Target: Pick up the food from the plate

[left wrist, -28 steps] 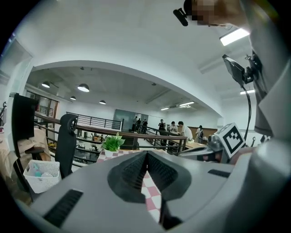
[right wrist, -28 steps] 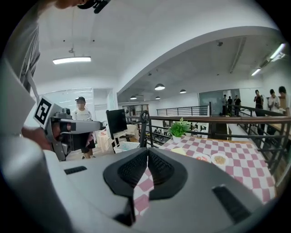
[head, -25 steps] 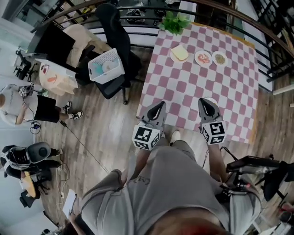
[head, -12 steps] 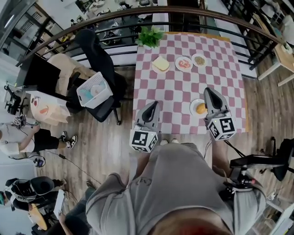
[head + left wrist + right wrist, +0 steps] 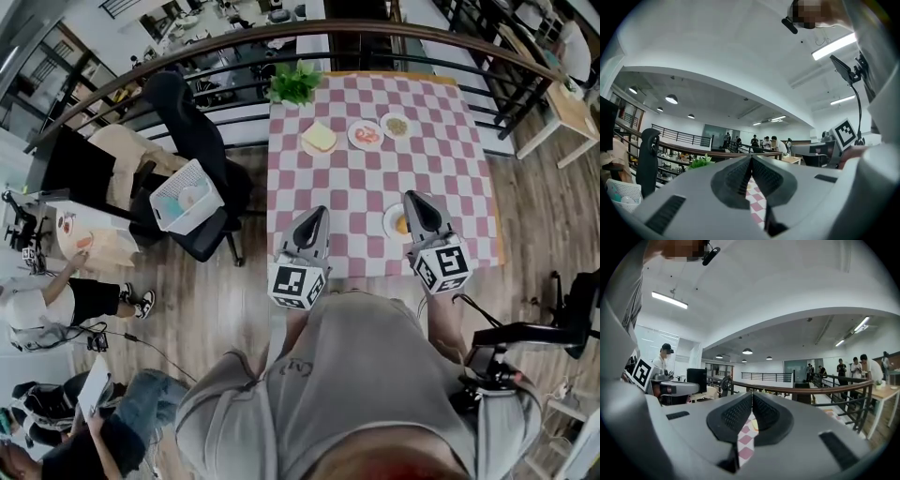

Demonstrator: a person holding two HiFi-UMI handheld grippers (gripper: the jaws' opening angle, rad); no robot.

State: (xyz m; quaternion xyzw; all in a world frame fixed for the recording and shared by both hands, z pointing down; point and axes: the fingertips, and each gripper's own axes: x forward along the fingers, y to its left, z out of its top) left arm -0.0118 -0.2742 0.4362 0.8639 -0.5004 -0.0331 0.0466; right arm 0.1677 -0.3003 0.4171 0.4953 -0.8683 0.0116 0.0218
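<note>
The person stands at the near edge of a table [image 5: 347, 192] spread with pink-and-white checks, holding a gripper in each hand over that edge, both pointing roughly level. The left gripper [image 5: 318, 214] has its jaws pressed together at the tips with nothing between them. Its own view shows only a sliver of the checked table top through the gap lower down, behind the ribbed pads. The right gripper [image 5: 413, 198] is likewise closed tight and empty, its pads meeting along a single line.

The food [image 5: 401, 224] is a small orange-yellow round piece (possibly a bun, though it is half hidden and too small to be sure). It lies on a white plate [image 5: 389, 222] at the front right of the table. In the head view this plate sits just left of the right gripper, whose body covers the plate's right side. The left gripper is well apart from it, over the front left of the table.

Three more plates stand in a row at the far end. One holds a pale bread slice [image 5: 319, 138], one holds something red [image 5: 365, 134], and a smaller one holds something brownish [image 5: 397, 124]. A leafy green plant [image 5: 292, 84] sits at the far left corner. A curved railing [image 5: 187, 56] runs behind the table. To the table's left stands a black office chair [image 5: 183, 112] with a white basket [image 5: 187, 195] on it.
</note>
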